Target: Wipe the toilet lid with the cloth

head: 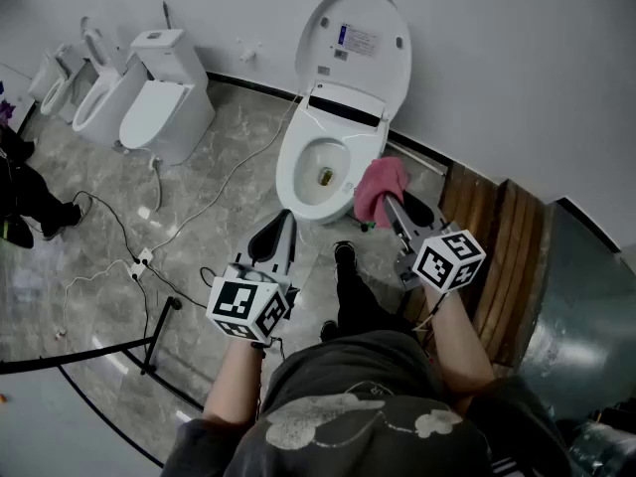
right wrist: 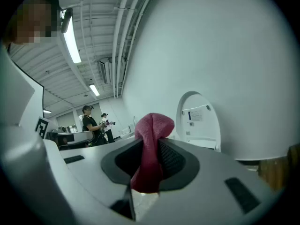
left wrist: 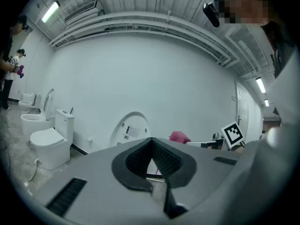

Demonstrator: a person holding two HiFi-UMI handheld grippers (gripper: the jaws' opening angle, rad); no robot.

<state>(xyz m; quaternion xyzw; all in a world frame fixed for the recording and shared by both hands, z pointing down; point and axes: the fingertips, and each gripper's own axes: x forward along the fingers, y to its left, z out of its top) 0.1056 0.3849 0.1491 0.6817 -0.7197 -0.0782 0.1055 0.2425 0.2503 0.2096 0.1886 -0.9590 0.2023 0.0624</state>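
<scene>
- The right gripper (head: 388,203) is clamped on the pink cloth (head: 382,181). The fabric is pinched between its jaws and bunches out past the tips.
- The left gripper (head: 282,223) has its jaws pressed together with nothing between them. It hangs in front of the toilet bowl (head: 298,182), clear of it.
- The toilet lid (head: 358,40) stands raised against the wall, its labelled inner face toward the person.
- The cloth sits just beside the bowl's right rim, well below the lid and apart from it.
- The step in hand looks like the approach, with wiping not yet begun.
- The next move likely calls for lifting the cloth up and forward onto the lid's face. It would then be pressed flat and swept across, gently enough that the upright lid stays put.
</scene>
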